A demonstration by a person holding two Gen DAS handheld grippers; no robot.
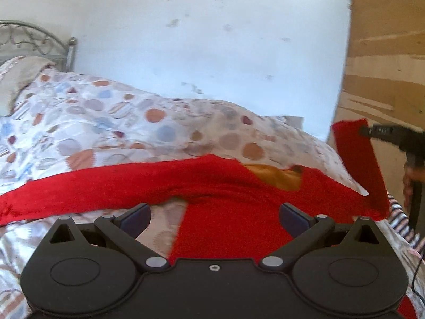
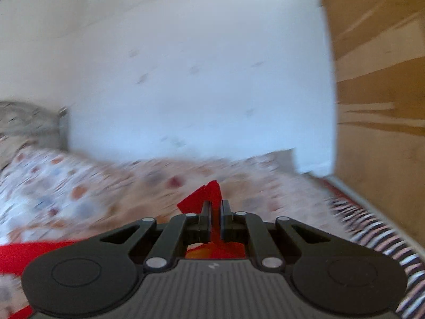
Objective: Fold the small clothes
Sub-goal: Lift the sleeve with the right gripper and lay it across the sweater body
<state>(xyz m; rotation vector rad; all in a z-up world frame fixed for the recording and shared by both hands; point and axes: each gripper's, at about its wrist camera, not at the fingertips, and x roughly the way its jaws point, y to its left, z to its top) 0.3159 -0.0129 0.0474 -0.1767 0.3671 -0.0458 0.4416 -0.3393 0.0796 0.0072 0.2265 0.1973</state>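
A red long-sleeved garment (image 1: 228,186) with an orange inner collar patch lies spread across the bed. My left gripper (image 1: 215,215) hovers just over its body, jaws wide apart and holding nothing. One red sleeve (image 1: 356,148) is lifted off the bed at the right, pinched at its end by my right gripper (image 1: 368,130). In the blurred right wrist view, my right gripper (image 2: 215,207) is shut on that red sleeve (image 2: 209,194), a point of cloth sticking out past the fingertips. The other sleeve (image 1: 66,194) stretches flat to the left.
A dotted quilt (image 1: 106,127) covers the bed, with a pillow (image 1: 18,79) and metal headboard (image 1: 34,40) at far left. A white wall (image 1: 212,40) runs behind. A brown wooden wardrobe (image 1: 385,66) stands at the right, and a striped cloth (image 1: 401,218) lies at the bed's right edge.
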